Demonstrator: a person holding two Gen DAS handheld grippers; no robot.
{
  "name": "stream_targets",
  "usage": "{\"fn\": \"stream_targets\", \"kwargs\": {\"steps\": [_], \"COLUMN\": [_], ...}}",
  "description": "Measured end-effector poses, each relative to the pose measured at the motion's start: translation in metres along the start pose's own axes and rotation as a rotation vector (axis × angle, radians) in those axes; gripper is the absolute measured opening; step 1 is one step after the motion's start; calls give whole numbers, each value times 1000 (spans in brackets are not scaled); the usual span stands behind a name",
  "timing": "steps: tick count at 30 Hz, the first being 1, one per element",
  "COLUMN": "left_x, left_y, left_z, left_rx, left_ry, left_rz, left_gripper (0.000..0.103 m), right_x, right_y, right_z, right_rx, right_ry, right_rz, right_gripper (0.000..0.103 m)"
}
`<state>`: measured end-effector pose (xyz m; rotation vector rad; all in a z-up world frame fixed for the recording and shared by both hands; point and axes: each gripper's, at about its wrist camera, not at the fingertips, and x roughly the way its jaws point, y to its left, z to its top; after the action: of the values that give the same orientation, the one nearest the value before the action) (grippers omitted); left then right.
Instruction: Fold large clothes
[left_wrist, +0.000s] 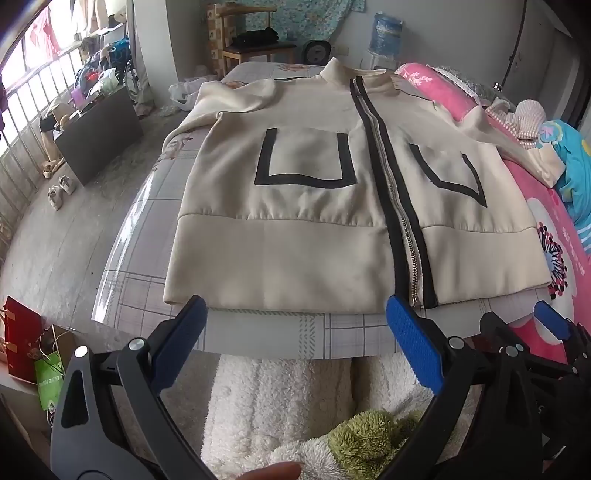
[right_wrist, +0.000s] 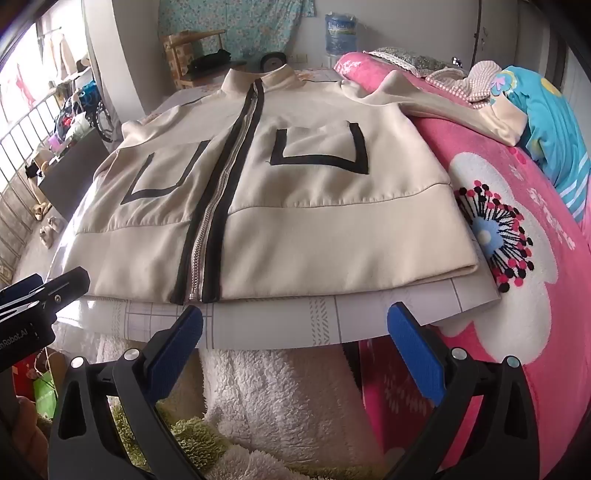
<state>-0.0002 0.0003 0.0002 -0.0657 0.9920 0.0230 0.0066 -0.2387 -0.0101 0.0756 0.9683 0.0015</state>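
1. Clearly nothing is folded yet: the cream zip-up jacket with black-trimmed pockets (left_wrist: 295, 206) lies flat, front up and zipped, across the middle of both views, collar toward the top, on a pale grid-patterned bed sheet (left_wrist: 258, 332).
2. Lower left of the left wrist view, the left claw (left_wrist: 295, 347) hangs just short of the hem, spread wide with nothing between its blue pads.
3. Lower centre of the right wrist view, the right claw (right_wrist: 303, 343) is likewise wide open and empty, below the hem.
4. Upper right, one cream sleeve (right_wrist: 461, 107) drapes onto the pink flowered blanket (right_wrist: 517, 295).
5. Likely next: each claw must pinch a sleeve or side edge and fold it inward.
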Motion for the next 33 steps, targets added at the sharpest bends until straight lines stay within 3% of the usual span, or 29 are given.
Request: {"fn": "stream_targets", "kwargs": {"steps": [33], "left_x": [0], "left_y": [1], "left_z": [-1], "left_rx": [3], "left_ry": [6], "left_rz": [-6], "left_gripper": [94], "right_x": [-2], "right_y": [1], "right_z": [4], "right_rx": [-1], "right_ry": [-9], "right_rz": [1], "right_gripper": [98]}}
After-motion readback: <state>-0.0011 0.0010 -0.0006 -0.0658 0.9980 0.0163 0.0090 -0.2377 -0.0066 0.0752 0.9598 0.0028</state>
